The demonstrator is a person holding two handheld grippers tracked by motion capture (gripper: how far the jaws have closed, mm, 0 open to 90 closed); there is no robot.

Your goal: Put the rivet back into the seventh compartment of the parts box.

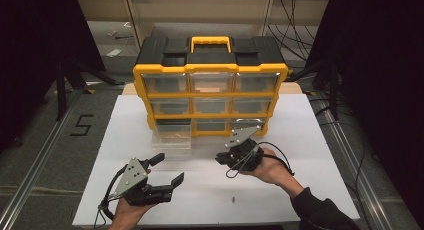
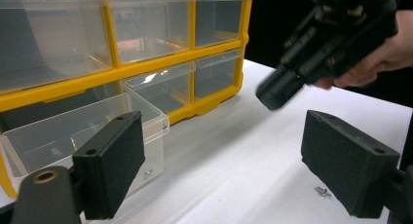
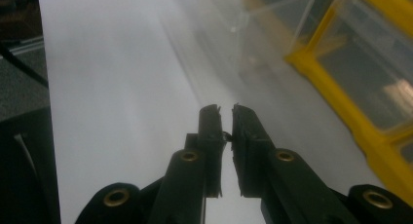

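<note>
The right gripper [image 1: 226, 157] is clenched, its pads nearly meeting; in the right gripper view a tiny dark thing, maybe a screw [image 3: 227, 135], sits pinched in the slit between the pads, too small to name for sure. This gripper hangs above the white board [image 1: 300, 140], at about 5 o'clock from the pulled-out clear drawer [image 1: 171, 136] of the yellow organizer [image 1: 210, 67].

The left gripper [image 1: 166, 169] is released, jaws wide, nothing between them, at 6 o'clock from the drawer. Another screw [image 1: 233, 199] lies on the board at 3 o'clock from the left gripper, apart from its fingers.
</note>
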